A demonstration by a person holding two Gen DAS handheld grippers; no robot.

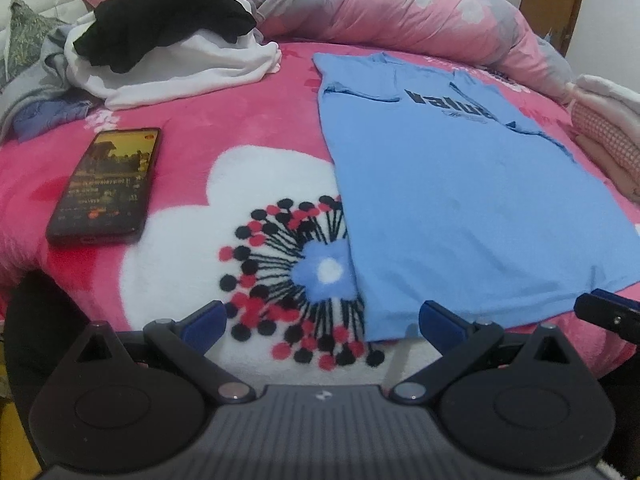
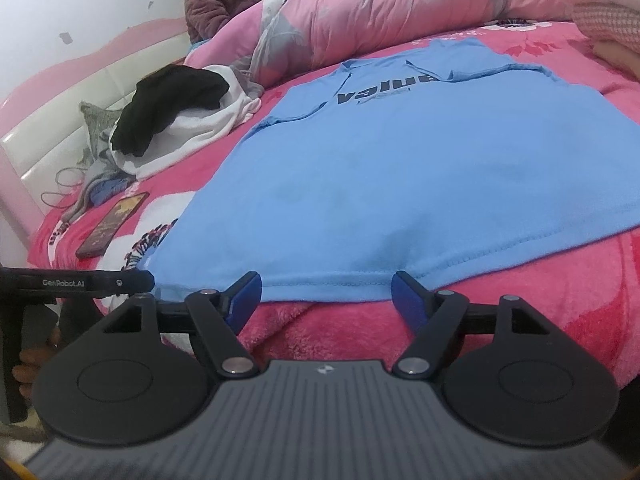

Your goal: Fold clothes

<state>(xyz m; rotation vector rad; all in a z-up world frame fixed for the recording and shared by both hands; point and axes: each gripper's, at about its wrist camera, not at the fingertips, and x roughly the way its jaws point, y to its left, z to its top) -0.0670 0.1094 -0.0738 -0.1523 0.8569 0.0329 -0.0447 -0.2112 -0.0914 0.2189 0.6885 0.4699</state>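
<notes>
From the left wrist view, a blue T-shirt [image 1: 448, 200] is seen spread flat on the pink blanket [image 1: 208, 128] of the bed, print side up, sleeves already turned in over the chest. The left tongs [image 1: 322, 322] are held released, jaws wide, nothing between them; the right-hand pad sits just at the shirt's near hem corner, the other over the flower pattern. A phone [image 1: 106, 188] is lying well to the left, and a heap of black and white clothes [image 1: 168, 48] is piled beyond it (more work waiting, by the look of it).

Over to the right wrist view: the same T-shirt [image 2: 420, 172] fills the frame, hem nearest, collar far. The right tongs [image 2: 326, 294] are parted as well, no cloth gripped, with the stitched hem running just ahead of the two pads. The left tongs' arm is glimpsed at the left edge.

The shirt is judged light, thin and limp: it will drape, stretch and slide on the fleece if dragged. A hold is best taken at the hem, one corner for each tongs, pinching both layers on the doubled seam where the cloth is firmest, then lifted evenly so no crease is pulled in.
</notes>
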